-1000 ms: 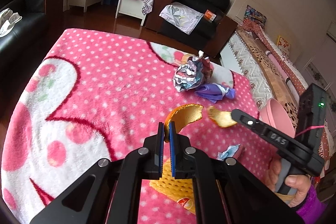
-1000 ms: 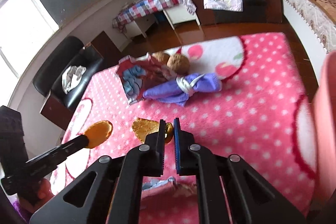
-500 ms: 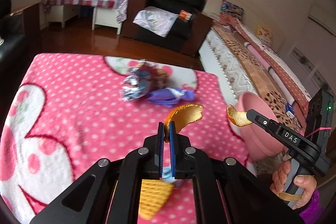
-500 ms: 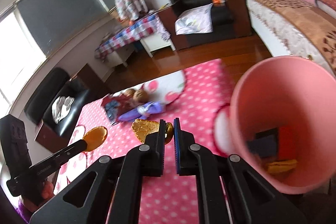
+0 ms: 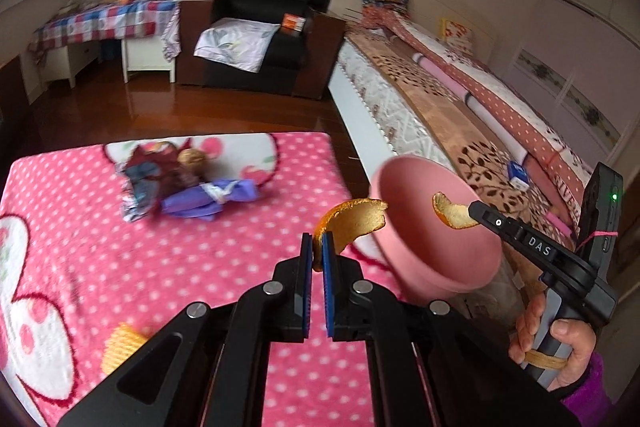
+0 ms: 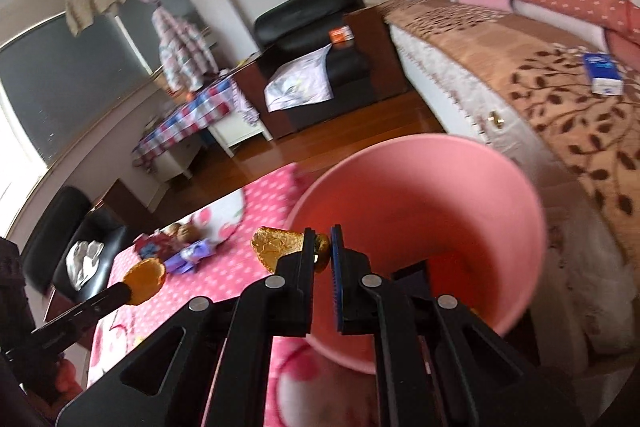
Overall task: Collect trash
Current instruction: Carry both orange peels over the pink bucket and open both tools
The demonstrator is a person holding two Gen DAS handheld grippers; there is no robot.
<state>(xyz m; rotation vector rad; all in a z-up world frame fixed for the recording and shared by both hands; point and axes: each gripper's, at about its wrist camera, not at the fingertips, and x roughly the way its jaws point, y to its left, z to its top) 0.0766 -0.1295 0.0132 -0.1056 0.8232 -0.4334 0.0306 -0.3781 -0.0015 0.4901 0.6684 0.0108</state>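
My left gripper (image 5: 317, 249) is shut on a curled piece of orange peel (image 5: 354, 221), held above the pink polka-dot blanket (image 5: 160, 267) just left of the pink bin (image 5: 440, 255). My right gripper (image 6: 320, 247) is shut on a second orange peel (image 6: 278, 247); in the left wrist view this second peel (image 5: 452, 213) hangs over the bin's mouth. In the right wrist view the bin (image 6: 500, 187) fills the middle, with dark and yellow trash at its bottom. The left gripper's peel (image 6: 146, 279) shows at lower left.
On the blanket's far side lie a crumpled wrapper (image 5: 148, 175), a purple bundle (image 5: 208, 199) and a brown nut-like ball (image 5: 191, 159). A yellow scrap (image 5: 120, 347) lies near me. A bed (image 5: 460, 119) runs along the right, a black armchair (image 5: 264, 27) stands behind.
Both grippers have swung right and slightly up from over the blanket toward the pink bin, each still carrying its peel. The right one's peel now hangs over the bin's mouth.
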